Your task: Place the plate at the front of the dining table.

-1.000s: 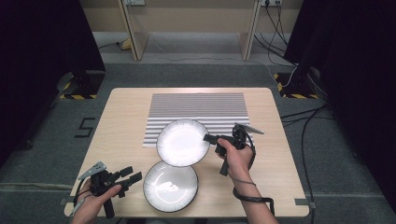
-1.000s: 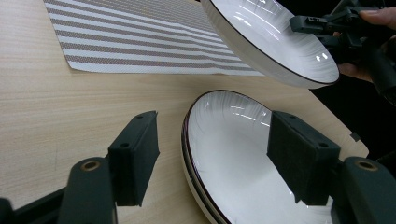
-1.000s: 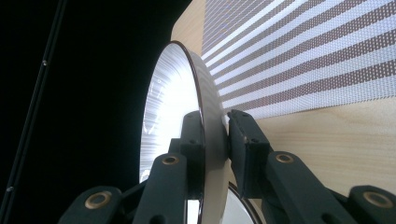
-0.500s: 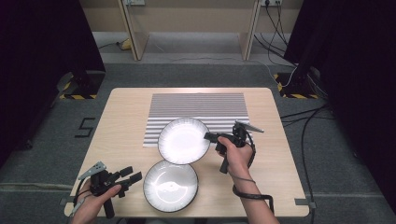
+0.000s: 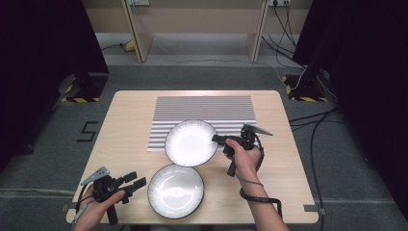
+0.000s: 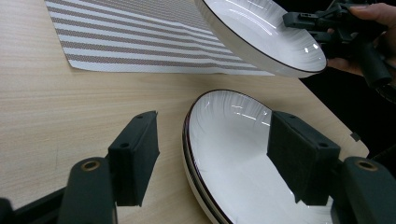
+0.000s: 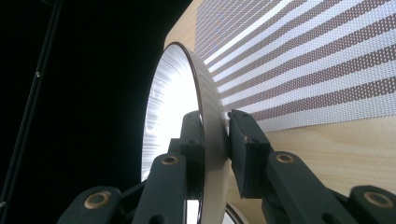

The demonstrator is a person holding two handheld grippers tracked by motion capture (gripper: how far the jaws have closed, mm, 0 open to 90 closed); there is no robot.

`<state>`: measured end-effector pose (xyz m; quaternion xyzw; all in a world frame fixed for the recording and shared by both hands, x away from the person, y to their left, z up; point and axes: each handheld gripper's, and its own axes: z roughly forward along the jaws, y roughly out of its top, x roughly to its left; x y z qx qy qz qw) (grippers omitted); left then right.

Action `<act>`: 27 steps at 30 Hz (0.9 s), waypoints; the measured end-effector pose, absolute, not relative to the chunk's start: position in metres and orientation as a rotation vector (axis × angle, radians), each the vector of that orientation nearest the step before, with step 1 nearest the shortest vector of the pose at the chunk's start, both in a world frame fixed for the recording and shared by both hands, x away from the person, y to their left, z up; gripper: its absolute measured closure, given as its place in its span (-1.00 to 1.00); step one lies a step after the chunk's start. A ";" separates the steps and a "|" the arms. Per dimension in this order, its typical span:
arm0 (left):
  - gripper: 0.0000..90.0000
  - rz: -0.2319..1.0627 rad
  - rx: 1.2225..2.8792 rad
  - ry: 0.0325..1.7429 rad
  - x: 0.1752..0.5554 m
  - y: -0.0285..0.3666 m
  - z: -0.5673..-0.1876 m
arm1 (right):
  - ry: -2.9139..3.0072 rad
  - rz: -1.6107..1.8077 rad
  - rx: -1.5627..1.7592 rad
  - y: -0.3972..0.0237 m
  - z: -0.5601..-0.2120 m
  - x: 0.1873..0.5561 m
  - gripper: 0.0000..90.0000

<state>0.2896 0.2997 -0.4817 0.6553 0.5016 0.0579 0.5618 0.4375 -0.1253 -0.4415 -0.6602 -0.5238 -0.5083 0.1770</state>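
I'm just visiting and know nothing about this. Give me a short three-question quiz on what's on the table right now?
1. True or false: the right tool is clamped on the upper plate's rim.
2. How many plates are there?
3. The left tool is: A) gripping the lower plate, B) open, C) on the striped mat.

Key: 1 true; 2 two; 3 B.

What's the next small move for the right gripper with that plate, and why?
Probably carry it on over the striped mat and lower it flat: the right gripper is clamped on the upper plate's rim and holds it above the table, partly over the mat.
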 end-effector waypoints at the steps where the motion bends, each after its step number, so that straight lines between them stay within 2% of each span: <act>1: -0.26 0.136 1.543 1.182 0.290 0.300 -0.482 | -1.480 -1.437 -1.870 -0.126 -0.442 0.438 0.69; 27: -0.26 0.134 1.543 1.181 0.290 0.300 -0.482 | -1.464 -1.439 -1.903 -0.125 -0.439 0.455 0.69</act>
